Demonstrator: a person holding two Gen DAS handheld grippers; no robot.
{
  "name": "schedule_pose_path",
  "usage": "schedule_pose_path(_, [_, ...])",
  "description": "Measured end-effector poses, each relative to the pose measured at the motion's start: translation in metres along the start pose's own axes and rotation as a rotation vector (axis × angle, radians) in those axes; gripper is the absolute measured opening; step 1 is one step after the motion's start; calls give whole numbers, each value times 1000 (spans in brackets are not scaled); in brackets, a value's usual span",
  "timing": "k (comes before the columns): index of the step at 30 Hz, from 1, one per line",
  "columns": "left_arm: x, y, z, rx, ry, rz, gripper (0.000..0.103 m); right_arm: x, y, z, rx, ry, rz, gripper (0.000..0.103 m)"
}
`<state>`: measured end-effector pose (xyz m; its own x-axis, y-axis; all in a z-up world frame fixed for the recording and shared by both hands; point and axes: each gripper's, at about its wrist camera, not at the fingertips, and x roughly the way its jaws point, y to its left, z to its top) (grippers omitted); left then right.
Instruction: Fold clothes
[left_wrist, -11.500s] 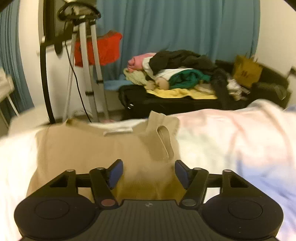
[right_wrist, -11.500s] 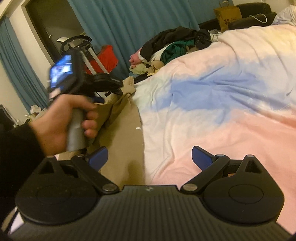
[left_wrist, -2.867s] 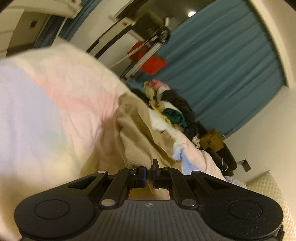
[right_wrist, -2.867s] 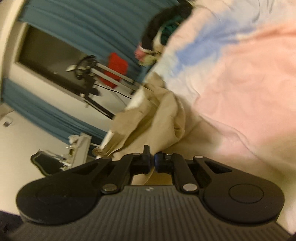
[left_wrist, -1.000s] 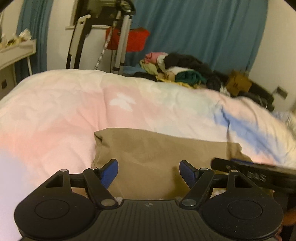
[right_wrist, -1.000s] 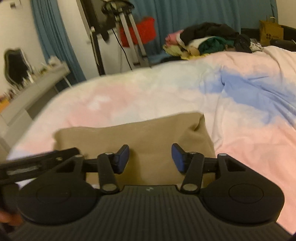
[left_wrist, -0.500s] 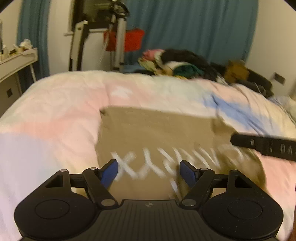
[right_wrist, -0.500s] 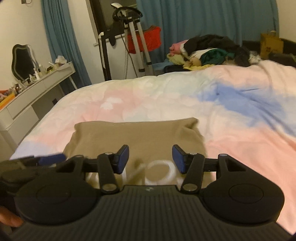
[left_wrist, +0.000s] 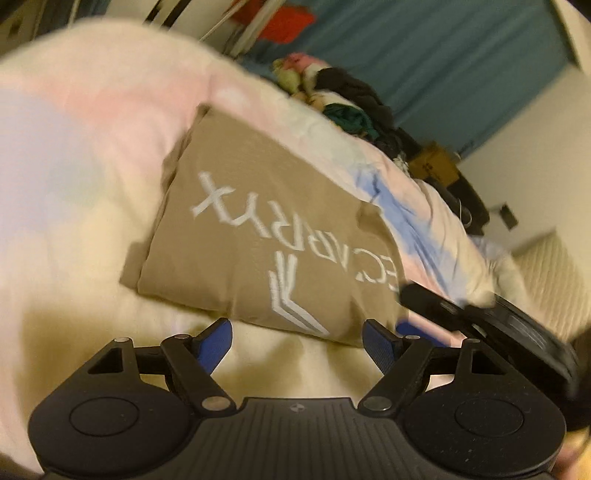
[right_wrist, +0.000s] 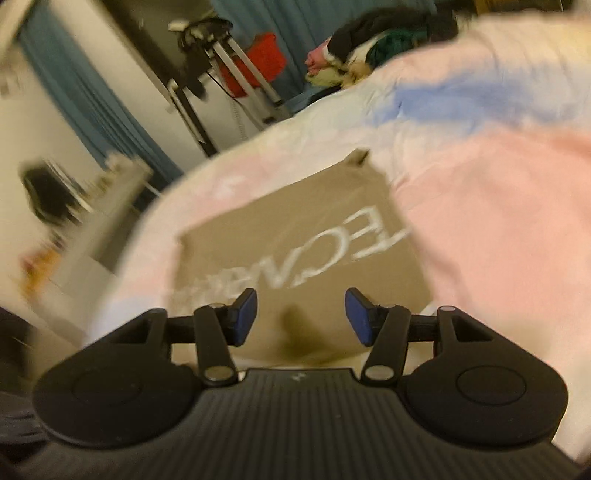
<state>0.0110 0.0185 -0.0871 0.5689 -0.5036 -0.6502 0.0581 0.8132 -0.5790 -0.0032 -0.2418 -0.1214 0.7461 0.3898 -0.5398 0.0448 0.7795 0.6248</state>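
Both of your views are smeared and tilted, so the white lettering on the tan shirt (left_wrist: 258, 229) reads only in part, upside down; in the right wrist view its left end dissolves into blur. At the far end of the bed (left_wrist: 74, 155) the heap of clothes (left_wrist: 343, 99) shows as patches of pink, black and green, with single garments hard to tell apart.

Your left wrist view takes in the whole folded shirt, a neat rectangle lying flat on the pastel duvet, and it catches your right hand-held gripper (left_wrist: 480, 317) coming in from the right edge, cut off by the frame, its tip at the shirt's near right corner. Whether it touches the cloth you cannot tell. Your right wrist view shows instead a blurred white dresser (right_wrist: 92, 206) at the left and a metal stand (right_wrist: 236, 70) before the blue curtain (right_wrist: 92, 96), with the other tool out of sight.

Your left hand-held gripper (left_wrist: 297, 341) stands with its jaws wide apart and nothing between them, the shirt's near edge just beyond its tips. In its own view, your right hand-held gripper (right_wrist: 301, 317) has just been opening; its jaws are apart over the shirt's near edge, empty.
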Motion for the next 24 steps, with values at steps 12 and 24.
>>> schedule_pose_path(12, [15, 81, 4, -580, -109, -99, 29, 50, -46, -16, 468, 117, 178, 81])
schedule_pose_path(24, [-5, 79, 3, -558, -168, -179, 20, 44, -73, -17, 677, -50, 93, 52])
